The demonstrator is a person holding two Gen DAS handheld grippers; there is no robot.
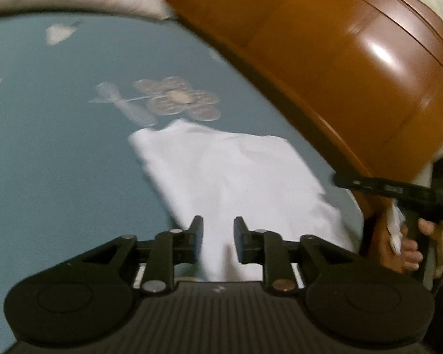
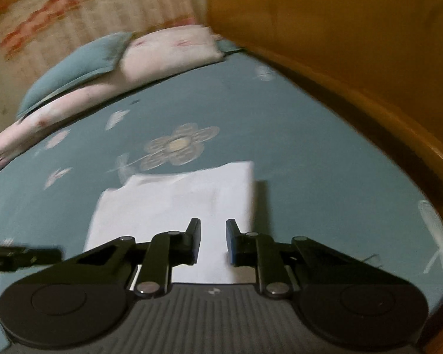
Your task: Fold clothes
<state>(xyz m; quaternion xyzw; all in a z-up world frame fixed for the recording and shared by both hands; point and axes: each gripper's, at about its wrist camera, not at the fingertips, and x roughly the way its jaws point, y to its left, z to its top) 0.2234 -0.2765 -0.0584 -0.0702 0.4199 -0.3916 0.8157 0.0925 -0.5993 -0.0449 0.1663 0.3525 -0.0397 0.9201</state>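
Black fingers of the left gripper (image 1: 218, 240) fill the bottom of the left wrist view, parted, with a clear gap between the 2 blue-faced pads. White cloth (image 1: 230, 174) shows through that gap and runs on ahead of the tips, but neither pad presses on it, so the fingers are released. This cloth is a folded white garment lying flat on a blue bed sheet (image 1: 44, 162). Beyond the fingertips, just past the far edge of the cloth, a pale flower print (image 1: 177, 97) marks the sheet. Right of the fingers rises a glossy orange wooden bed frame (image 1: 339, 59). Further right, at the picture's edge, the right gripper (image 1: 339, 180) appears from the side, held in a person's hand (image 1: 425, 230).

From the right wrist view, the right gripper's fingers (image 2: 213, 240) are likewise parted and released, nothing pinched between the 2 pads. The cloth (image 2: 174, 206) lies under and ahead of them, mostly to the left of the tips, its far right corner square. Farther ahead sit the flower print (image 2: 178, 144) and a pink pillow (image 2: 168, 56) beside a blue one (image 2: 73, 65). Left of the fingers, part of the left gripper (image 2: 23, 258) pokes in, blurred.
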